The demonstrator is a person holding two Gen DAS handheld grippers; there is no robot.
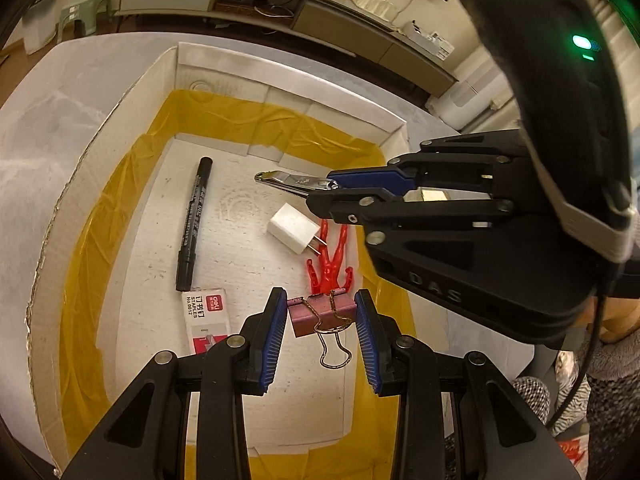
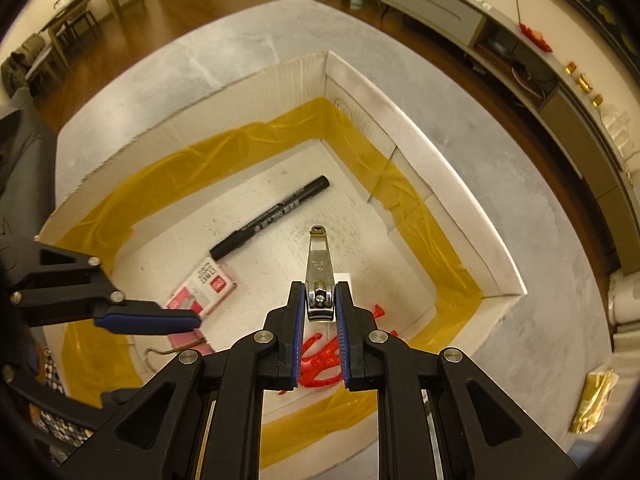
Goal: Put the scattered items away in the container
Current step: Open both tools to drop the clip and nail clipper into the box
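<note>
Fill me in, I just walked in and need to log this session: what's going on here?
A person is tidying small items into a white cardboard box with two handheld grippers. The right gripper is shut on a nail clipper above the box floor. The left gripper flanks a pink binder clip, jaws apart, so whether it grips is unclear. A black marker, staples box, white plug adapter and red plastic figure already lie inside.

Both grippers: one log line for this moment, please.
left gripper: around binder clip, over box | right gripper: shut on nail clipper, over box | marker, staples: in box
</note>
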